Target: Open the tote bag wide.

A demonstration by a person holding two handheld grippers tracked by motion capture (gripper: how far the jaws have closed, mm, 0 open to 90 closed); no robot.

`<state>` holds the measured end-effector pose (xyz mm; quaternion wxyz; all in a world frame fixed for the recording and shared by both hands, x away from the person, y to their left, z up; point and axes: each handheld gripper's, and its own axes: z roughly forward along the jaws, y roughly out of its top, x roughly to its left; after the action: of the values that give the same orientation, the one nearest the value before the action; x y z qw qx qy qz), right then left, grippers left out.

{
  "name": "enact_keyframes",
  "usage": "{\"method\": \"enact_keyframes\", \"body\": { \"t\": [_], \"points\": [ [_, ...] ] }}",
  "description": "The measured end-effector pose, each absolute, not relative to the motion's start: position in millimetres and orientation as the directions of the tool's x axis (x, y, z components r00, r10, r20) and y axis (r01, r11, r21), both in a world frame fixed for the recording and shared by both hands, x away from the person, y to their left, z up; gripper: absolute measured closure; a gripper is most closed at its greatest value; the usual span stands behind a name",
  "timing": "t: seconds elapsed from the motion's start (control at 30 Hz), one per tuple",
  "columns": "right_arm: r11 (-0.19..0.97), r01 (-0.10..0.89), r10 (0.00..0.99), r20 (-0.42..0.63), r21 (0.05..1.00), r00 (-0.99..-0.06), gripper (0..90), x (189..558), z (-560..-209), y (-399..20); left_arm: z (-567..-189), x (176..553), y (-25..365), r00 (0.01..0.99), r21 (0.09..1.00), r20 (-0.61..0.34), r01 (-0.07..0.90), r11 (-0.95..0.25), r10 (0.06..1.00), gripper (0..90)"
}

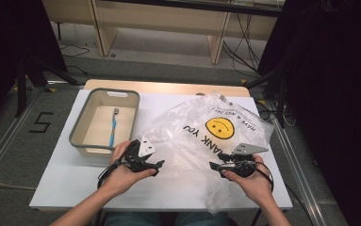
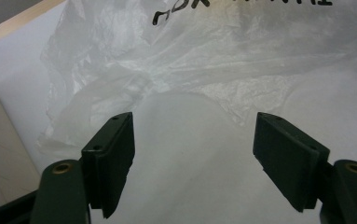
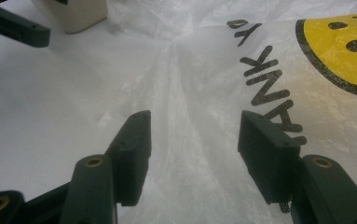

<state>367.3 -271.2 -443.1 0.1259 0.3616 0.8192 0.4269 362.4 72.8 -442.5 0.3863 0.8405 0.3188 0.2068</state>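
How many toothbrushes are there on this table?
1: a blue toothbrush lying inside the grey-rimmed bin at the table's left. Another could be hidden under the crumpled plastic bag.

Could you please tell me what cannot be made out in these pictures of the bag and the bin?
- Translucent plastic bag with a yellow smiley face: whether anything lies inside; its crumpled film hides this in the high view.
- The bag's black lettering: cut off by the top edge of the left gripper view.
- Blue toothbrush in the grey-rimmed beige bin: bristles too small in the high view.
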Motion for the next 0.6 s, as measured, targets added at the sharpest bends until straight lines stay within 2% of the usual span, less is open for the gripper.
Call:
{"method": "enact_keyframes", "body": {
  "t": [0.33,0.6],
  "points": [
    [0.37,0.482,0.7,0.103,0.794,-0.707,45.1,377.3,-443.8,-261.3,-456.6,339.1,75.2,0.74,0.774,0.087,0.371,-0.513,0.667,30.1],
    [0.383,0.474,0.691,0.095,0.793,-0.717,45.1,386.2,-443.7,-249.0,-461.0,337.2,74.0,0.742,0.769,0.089,0.373,-0.519,0.665,30.1]
  ]
}}
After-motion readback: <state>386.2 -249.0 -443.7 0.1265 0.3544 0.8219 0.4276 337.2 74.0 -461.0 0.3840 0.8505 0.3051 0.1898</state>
